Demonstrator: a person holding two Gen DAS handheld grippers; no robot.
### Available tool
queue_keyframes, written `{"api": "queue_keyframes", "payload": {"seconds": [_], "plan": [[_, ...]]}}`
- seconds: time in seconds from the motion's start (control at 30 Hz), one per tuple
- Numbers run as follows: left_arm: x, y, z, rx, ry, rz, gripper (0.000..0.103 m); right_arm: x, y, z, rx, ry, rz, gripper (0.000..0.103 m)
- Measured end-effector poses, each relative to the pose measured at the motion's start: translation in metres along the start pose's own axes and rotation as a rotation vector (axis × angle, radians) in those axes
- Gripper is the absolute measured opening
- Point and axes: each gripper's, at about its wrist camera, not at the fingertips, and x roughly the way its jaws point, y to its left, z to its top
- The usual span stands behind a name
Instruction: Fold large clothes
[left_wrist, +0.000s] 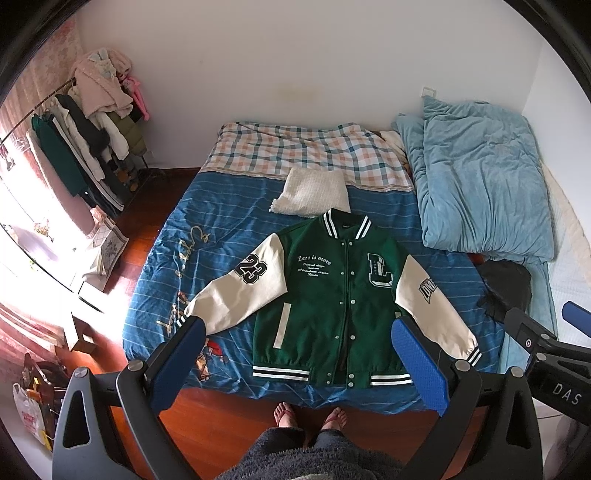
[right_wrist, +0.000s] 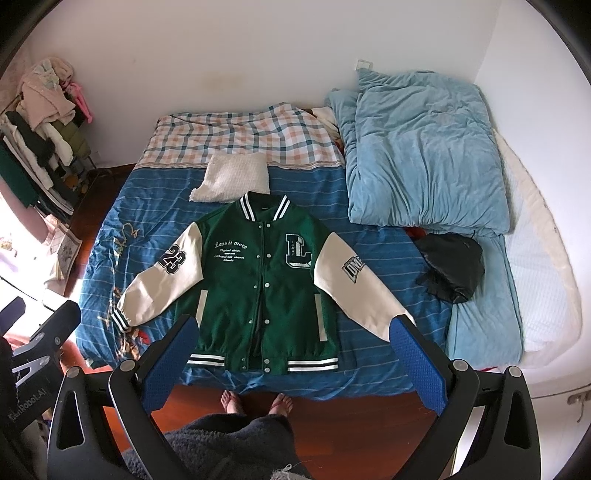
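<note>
A green varsity jacket with cream sleeves lies flat and face up on the blue bed cover, buttoned, both sleeves spread outward. Its striped hem points toward the bed's near edge. My left gripper hangs open high above the near edge, blue pads wide apart and empty. My right gripper is likewise open and empty above the jacket's hem. In the left wrist view the right gripper shows at the right edge; in the right wrist view the left gripper shows at the left edge.
A white folded cloth lies beyond the collar. A light-blue duvet is heaped at the right, with a black garment below it. A clothes rack stands at the left. A person's feet stand on the wooden floor.
</note>
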Motion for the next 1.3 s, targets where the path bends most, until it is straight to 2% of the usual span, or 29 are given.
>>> {"api": "queue_keyframes", "payload": {"seconds": [0.57, 0.77, 0.83, 0.9, 1.0, 1.03, 1.1, 1.13, 1.17, 1.3], "plan": [[0.000, -0.003, 0.007, 0.007, -0.003, -0.012, 0.103, 0.001, 0.004, 0.001, 0.008, 0.003, -0.004, 0.103], [0.027, -0.001, 0.020, 0.028, -0.033, 0.009, 0.103, 0.025, 0.002, 0.004, 0.089, 0.024, 0.015, 0.103], [0.049, -0.001, 0.024, 0.052, -0.074, 0.049, 0.103, 0.052, -0.012, -0.002, 0.168, 0.008, 0.051, 0.103], [0.076, -0.004, 0.027, 0.078, -0.110, 0.084, 0.103, 0.084, -0.027, -0.010, 0.237, 0.018, 0.043, 0.103], [0.124, -0.014, 0.027, 0.117, -0.110, 0.139, 0.103, 0.149, -0.070, -0.033, 0.413, 0.084, 0.023, 0.103], [0.139, -0.017, 0.028, 0.125, -0.099, 0.156, 0.103, 0.177, -0.092, -0.045, 0.506, 0.118, 0.033, 0.099], [0.179, -0.027, 0.028, 0.129, -0.056, 0.175, 0.103, 0.226, -0.127, -0.068, 0.632, 0.159, 0.069, 0.080], [0.197, -0.030, 0.028, 0.130, -0.040, 0.188, 0.103, 0.258, -0.149, -0.084, 0.712, 0.189, 0.078, 0.063], [0.216, -0.037, 0.028, 0.134, -0.019, 0.210, 0.103, 0.279, -0.164, -0.095, 0.762, 0.200, 0.083, 0.060], [0.285, -0.061, 0.018, 0.176, 0.042, 0.286, 0.103, 0.387, -0.245, -0.163, 1.028, 0.244, 0.086, 0.060]]}}
